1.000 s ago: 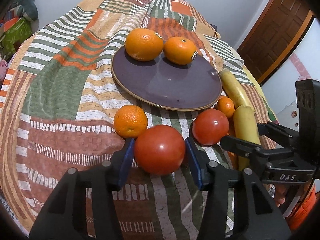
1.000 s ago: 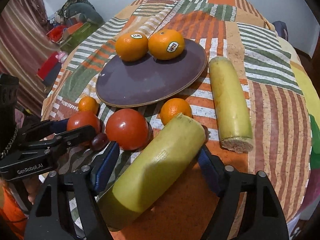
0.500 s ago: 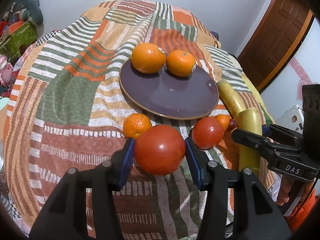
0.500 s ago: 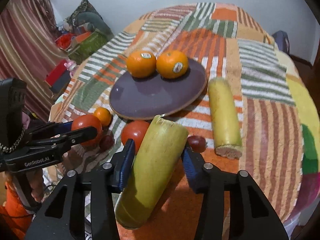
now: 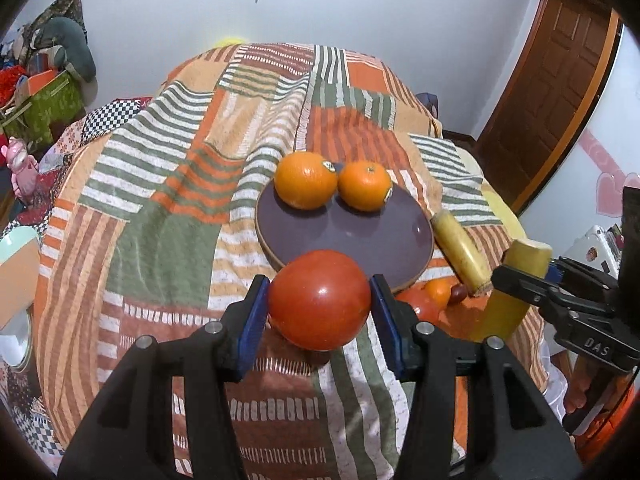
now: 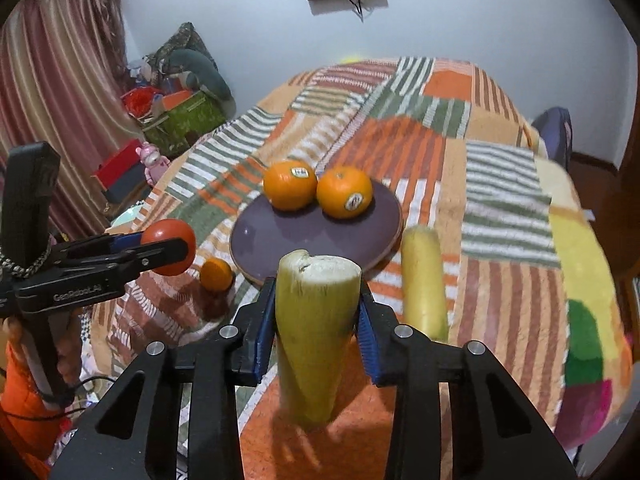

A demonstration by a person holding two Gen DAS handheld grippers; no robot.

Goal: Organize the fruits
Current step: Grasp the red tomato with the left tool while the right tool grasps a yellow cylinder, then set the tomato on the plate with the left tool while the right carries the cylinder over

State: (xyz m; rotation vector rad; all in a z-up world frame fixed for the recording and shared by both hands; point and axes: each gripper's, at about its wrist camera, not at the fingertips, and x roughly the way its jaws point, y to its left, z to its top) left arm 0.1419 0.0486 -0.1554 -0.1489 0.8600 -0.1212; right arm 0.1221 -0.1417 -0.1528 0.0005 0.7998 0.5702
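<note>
The left gripper [image 5: 320,308] is clamped on a red tomato [image 5: 319,299], its blue pads pressed to the fruit's sides so that it rides clear of the striped cloth [image 5: 160,240], and the dark plate [image 5: 412,236] lies at twelve o'clock from it, which looks like the spot it is meant for. The right gripper [image 6: 316,320] has just been closing and now squeezes a yellow-green banana piece [image 6: 314,336] near its cut end, the piece standing almost upright between the jaws. Two oranges [image 6: 290,185] sit touching at the plate's far rim, leaving its near half bare. The tomato is smooth, glossy and round; the banana piece is matte with a pale, ragged cut face. A second banana piece [image 6: 423,280] lies at about two o'clock from the held one, a small orange [image 6: 216,275] at about ten; it may be a tangerine, the view being blurred.
</note>
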